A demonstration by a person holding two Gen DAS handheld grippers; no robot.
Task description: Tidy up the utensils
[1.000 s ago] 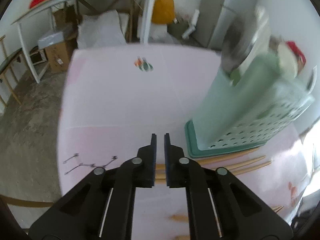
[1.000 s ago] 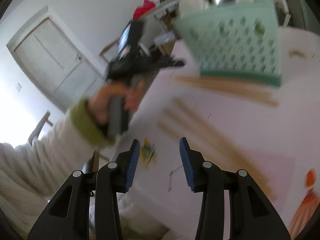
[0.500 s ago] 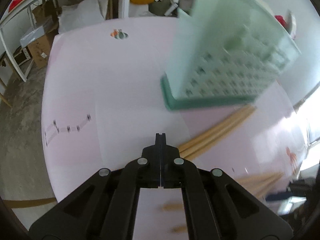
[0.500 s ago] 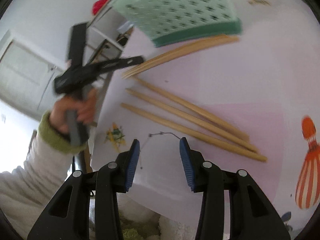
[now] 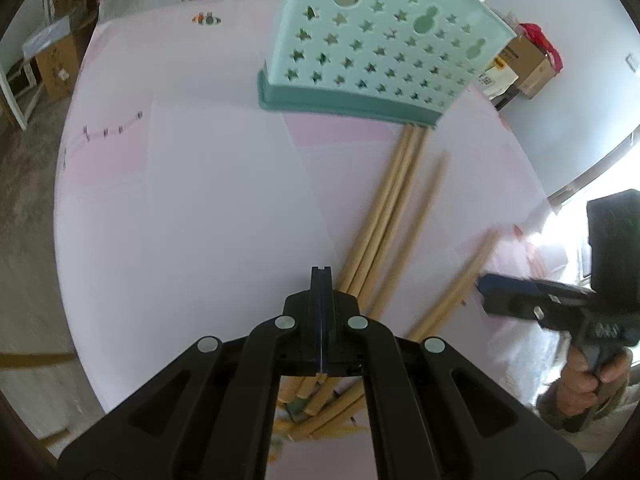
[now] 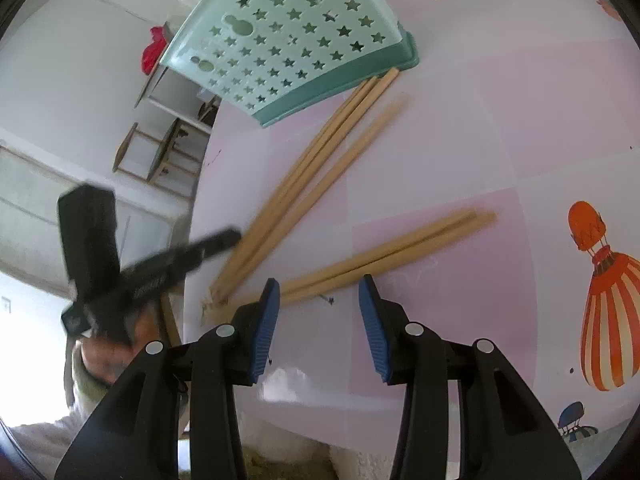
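Several wooden chopsticks lie on the pink tablecloth in front of a mint green utensil holder with star holes. In the right wrist view they form a long bundle and a pair. My left gripper is shut and empty, just left of the bundle's near ends. My right gripper is open and empty, hovering just before the near ends of the pair. The left gripper also shows in the right wrist view.
The holder also shows in the right wrist view. The cloth carries a hot-air balloon print. The table's edge runs at the left. Cardboard boxes and shelves stand beyond the table.
My left gripper closed from slightly open and swung toward the chopsticks. My right gripper moved down over the pair of chopsticks, staying open.
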